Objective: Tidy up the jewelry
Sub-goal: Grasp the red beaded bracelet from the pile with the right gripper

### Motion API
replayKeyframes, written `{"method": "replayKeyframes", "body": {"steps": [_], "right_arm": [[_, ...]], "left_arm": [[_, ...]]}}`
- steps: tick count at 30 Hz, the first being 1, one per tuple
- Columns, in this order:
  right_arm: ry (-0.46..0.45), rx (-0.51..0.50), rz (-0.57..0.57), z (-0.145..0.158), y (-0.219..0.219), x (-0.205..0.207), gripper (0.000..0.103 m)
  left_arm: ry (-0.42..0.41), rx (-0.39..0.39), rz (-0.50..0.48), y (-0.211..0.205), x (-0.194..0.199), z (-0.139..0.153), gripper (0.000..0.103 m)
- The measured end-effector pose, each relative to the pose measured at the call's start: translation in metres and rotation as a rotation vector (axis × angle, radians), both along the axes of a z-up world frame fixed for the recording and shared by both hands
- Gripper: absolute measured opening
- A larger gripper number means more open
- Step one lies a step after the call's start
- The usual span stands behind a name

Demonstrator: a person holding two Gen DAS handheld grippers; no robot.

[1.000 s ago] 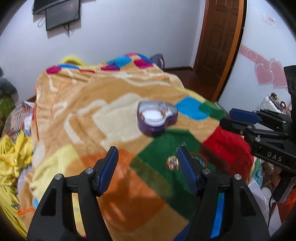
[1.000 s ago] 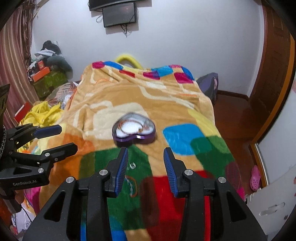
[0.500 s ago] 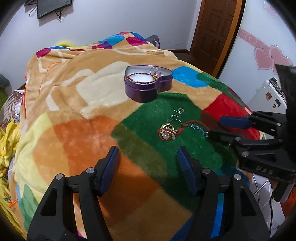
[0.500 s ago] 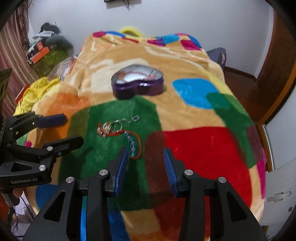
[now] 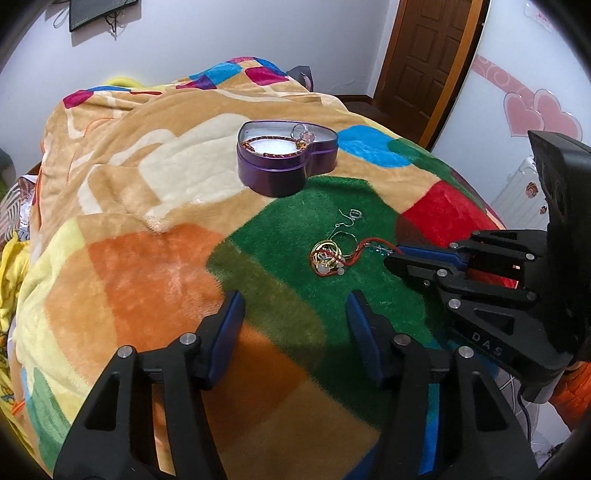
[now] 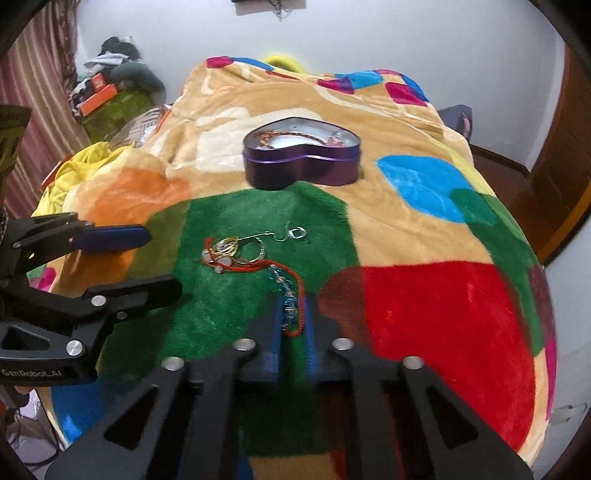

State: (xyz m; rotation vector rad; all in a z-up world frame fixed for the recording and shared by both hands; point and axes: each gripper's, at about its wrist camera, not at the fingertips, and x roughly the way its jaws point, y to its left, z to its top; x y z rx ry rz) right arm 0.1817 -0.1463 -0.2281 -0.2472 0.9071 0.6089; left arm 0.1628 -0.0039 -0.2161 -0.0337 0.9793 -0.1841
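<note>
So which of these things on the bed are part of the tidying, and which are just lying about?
Part of the job:
- heart-shaped tin, some jewelry already inside
- tangle of jewelry on the green patch
- red cord bracelet, pinched in the right tool
- left tool, open

Just lying about:
- blanket
- yellow cloth
- wall screen

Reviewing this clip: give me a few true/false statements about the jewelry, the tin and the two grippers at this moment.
1. The heart-shaped tin is lidless and holds jewelry. True.
2. The right gripper has its jaws closed on the red cord bracelet. True; they have just been closing.
3. The loose jewelry pile lies on a red patch of the blanket. False: green patch.
4. The left gripper holds an earring. False: its jaws are open, nothing between them.
</note>
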Motion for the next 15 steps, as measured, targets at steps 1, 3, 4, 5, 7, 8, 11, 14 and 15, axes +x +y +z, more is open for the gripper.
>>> {"method": "replayKeyframes", "body": {"steps": [1, 3, 4, 5, 7, 8, 11, 14, 15], "right_arm": [[-0.010, -0.003, 0.003, 0.002, 0.001, 0.000, 0.007], [-0.027, 0.002, -0.002, 0.007, 0.000, 0.000, 0.007], [-0.036, 0.008, -0.010, 0.011, -0.003, 0.001, 0.007], [-0.045, 0.012, -0.019, 0.014, -0.005, 0.002, 0.007], [-0.062, 0.031, -0.040, 0.023, -0.012, 0.004, 0.007], [-0.071, 0.041, -0.053, 0.028, -0.016, 0.005, 0.007], [-0.111, 0.052, -0.087, 0.041, -0.027, 0.008, 0.007], [-0.133, 0.063, -0.117, 0.050, -0.036, 0.011, 0.007], [-0.142, 0.068, -0.132, 0.054, -0.040, 0.013, 0.007]], "left_arm": [[0.003, -0.004, -0.002, 0.000, 0.001, 0.000, 0.054], [0.009, -0.010, -0.006, -0.001, 0.003, 0.000, 0.050], [0.014, -0.016, -0.012, -0.002, 0.004, -0.001, 0.047], [0.018, -0.017, -0.014, -0.002, 0.005, -0.002, 0.044], [0.024, -0.015, -0.019, -0.004, 0.008, -0.004, 0.042], [0.026, -0.014, -0.021, -0.005, 0.009, -0.004, 0.042], [0.032, -0.020, -0.024, -0.005, 0.013, -0.006, 0.041], [0.039, -0.035, -0.029, -0.006, 0.017, -0.006, 0.041], [0.042, -0.039, -0.031, -0.007, 0.018, -0.006, 0.041]]}}
